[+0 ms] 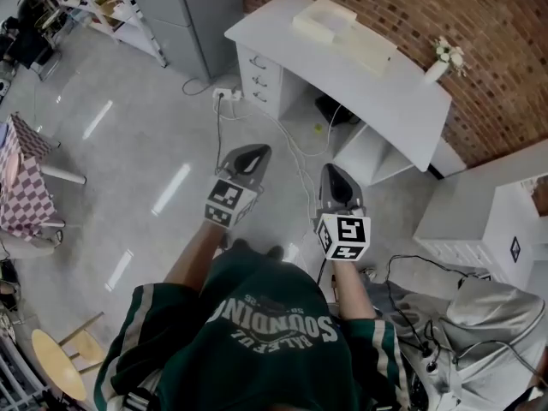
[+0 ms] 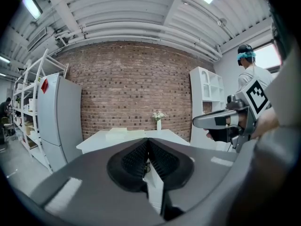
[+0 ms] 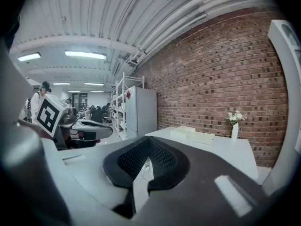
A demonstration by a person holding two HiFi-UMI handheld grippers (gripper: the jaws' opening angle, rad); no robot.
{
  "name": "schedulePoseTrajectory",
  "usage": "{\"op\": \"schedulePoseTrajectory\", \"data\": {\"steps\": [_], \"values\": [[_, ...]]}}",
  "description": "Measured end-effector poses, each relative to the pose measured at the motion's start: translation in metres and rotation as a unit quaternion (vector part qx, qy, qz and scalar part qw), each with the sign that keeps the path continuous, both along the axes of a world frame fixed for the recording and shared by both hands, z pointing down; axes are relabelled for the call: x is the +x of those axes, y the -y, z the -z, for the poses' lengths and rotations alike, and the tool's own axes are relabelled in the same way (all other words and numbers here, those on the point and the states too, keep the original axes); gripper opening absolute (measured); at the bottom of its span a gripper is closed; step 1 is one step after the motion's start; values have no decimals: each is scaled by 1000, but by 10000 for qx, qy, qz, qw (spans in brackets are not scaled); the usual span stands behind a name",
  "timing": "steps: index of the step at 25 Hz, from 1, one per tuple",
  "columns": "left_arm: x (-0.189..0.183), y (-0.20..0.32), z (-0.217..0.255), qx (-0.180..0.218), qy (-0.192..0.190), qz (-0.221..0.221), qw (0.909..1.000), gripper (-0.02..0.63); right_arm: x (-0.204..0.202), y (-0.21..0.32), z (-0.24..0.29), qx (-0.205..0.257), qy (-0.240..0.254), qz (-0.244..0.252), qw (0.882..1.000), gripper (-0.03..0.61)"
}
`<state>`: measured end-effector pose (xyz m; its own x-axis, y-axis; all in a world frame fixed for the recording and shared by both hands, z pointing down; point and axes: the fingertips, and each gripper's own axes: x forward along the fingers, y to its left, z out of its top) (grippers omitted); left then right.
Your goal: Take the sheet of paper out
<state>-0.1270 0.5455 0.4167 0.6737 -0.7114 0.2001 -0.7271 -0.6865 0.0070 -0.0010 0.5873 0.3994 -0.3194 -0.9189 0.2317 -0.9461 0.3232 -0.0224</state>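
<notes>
Seemingly at the very start: standing on the grey floor, well apart from the white surface against the brick wall, with the left hand-held gripper and the right hand-held gripper held out side by side and tipped slightly down. Both pressed fully closed, with ribbed pads together and nothing between. No loose sheet of paper to be made out in any view; likely tucked in or under the pale box or the flat pale stack at the far side of the surface, near a small vase of flowers, though too distant to confirm. Nothing yet grasped, lifted or pulled free. Left to do, by the look of things: closing the gap to the surface, opening a hand-held gripper, finding the sheet's edge and drawing it out cleanly.
</notes>
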Motion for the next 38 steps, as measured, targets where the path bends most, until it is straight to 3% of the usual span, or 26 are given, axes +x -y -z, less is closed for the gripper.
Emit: {"op": "schedulePoseTrajectory", "data": {"steps": [7, 13, 24, 38], "values": [[6, -3, 4, -9, 36, 65, 10000, 11, 0, 2, 1, -24, 127, 126, 9998, 0], [9, 25, 0, -15, 35, -4, 10000, 11, 2, 30, 1, 12, 209, 98, 9997, 1], [13, 133, -7, -39, 3, -309, 9995, 11, 5, 131, -3, 0, 201, -234, 9995, 2], [-26, 272, -16, -39, -44, -484, 9988, 11, -35, 266, -3, -11, 135, -429, 9990, 1]]}}
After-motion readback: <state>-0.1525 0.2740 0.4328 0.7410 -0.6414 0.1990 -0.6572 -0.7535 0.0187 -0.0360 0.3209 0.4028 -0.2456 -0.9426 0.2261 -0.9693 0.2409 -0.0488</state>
